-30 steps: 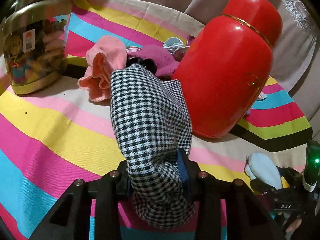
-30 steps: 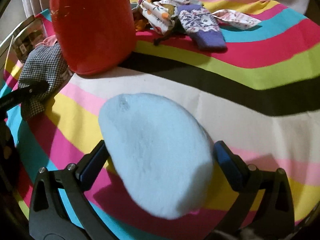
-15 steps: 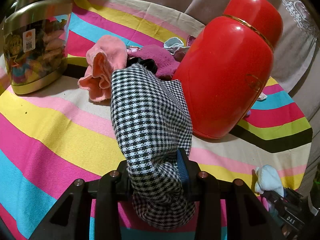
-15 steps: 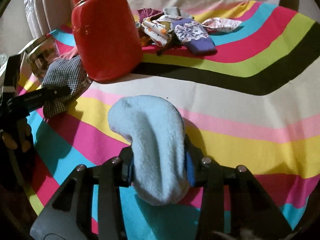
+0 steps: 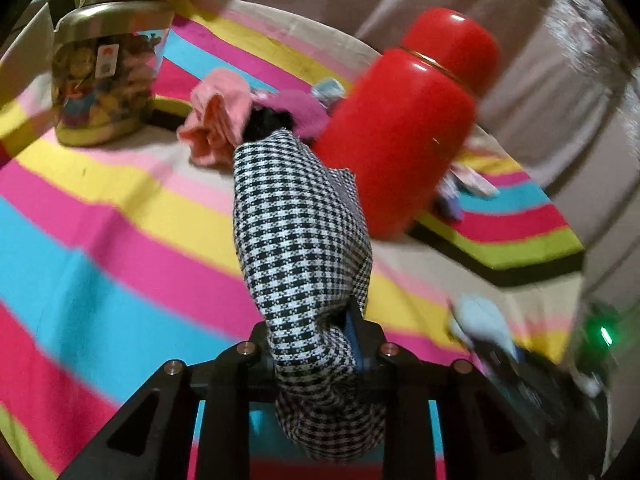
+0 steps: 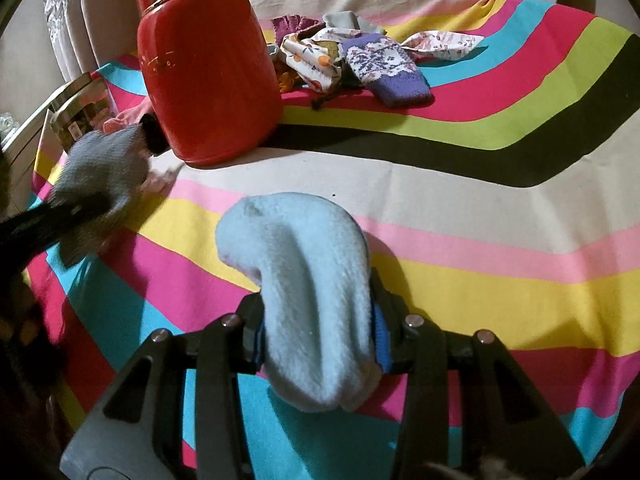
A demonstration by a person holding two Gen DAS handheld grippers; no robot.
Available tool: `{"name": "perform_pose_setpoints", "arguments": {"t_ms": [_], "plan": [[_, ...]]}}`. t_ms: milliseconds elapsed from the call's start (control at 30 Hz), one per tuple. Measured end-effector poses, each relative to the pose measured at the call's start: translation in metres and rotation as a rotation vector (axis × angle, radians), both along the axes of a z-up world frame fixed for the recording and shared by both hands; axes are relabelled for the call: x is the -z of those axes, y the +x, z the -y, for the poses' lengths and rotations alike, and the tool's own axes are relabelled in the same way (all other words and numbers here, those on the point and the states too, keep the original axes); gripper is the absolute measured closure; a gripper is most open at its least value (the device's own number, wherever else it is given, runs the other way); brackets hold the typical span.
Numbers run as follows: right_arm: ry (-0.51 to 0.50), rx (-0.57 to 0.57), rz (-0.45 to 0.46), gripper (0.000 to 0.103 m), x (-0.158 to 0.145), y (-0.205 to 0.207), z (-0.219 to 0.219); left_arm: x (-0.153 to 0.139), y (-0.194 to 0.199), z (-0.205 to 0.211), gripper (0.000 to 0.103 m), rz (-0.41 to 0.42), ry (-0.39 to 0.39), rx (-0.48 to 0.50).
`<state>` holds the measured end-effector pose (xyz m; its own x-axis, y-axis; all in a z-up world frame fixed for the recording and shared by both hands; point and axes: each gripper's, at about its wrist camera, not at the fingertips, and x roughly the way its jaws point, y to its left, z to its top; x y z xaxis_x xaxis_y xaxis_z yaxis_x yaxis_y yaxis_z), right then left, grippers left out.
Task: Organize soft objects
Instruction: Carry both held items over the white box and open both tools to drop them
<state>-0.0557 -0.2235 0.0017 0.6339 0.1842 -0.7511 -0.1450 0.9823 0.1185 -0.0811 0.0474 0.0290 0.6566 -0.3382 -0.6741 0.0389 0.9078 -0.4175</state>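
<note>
A black-and-white checked cloth (image 5: 296, 216) hangs lifted over the striped tablecloth (image 5: 100, 232), in front of a red flask (image 5: 400, 132). My left gripper (image 5: 312, 340) grips the cloth's lower end, its jaws closing tighter on it. In the right wrist view that cloth (image 6: 104, 168) shows blurred at the left. My right gripper (image 6: 318, 332) is shut on a fluffy light blue sock (image 6: 304, 248), which droops over the jaws above the tablecloth. The same sock (image 5: 480, 316) shows at the lower right of the left wrist view.
A gold-lidded jar (image 5: 104, 76) stands at the far left. Pink and magenta cloths (image 5: 216, 116) lie between the jar and the flask. Behind the red flask (image 6: 204, 80) lies a pile of patterned socks (image 6: 312, 52) with a purple one (image 6: 384, 68). Curtains hang behind the table.
My right gripper went from open around the blue sock to shut on it and drew back. The left gripper has moved with the checked cloth, pulling it away from the pink pile.
</note>
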Motion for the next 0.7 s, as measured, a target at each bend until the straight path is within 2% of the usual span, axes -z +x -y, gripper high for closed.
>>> {"name": "perform_pose_setpoints", "arguments": {"t_ms": [233,300,367,433,533,700], "plan": [[-0.002,0.018,-0.01,0.058,-0.001,-0.001,0.001,-0.031,-0.072,-0.016,0.077,0.045,0.101,0.033],[0.05,0.055,-0.027,0.058,-0.004,-0.004,0.007,-0.035,-0.088,-0.029,0.077,0.052,0.128,0.015],[0.16,0.081,-0.043,0.058,-0.007,-0.01,0.013,-0.039,-0.102,-0.042,0.077,0.059,0.15,-0.014],[0.173,0.08,-0.049,0.058,-0.011,-0.016,0.007,-0.041,-0.117,-0.056,0.077,0.064,0.178,-0.044],[0.184,0.027,-0.054,0.058,-0.021,-0.025,-0.015,-0.043,-0.129,-0.076,0.077,0.061,0.182,-0.084],[0.17,-0.114,-0.008,0.058,-0.049,-0.046,-0.067,-0.048,-0.152,-0.096,0.077,0.078,0.223,-0.131]]}}
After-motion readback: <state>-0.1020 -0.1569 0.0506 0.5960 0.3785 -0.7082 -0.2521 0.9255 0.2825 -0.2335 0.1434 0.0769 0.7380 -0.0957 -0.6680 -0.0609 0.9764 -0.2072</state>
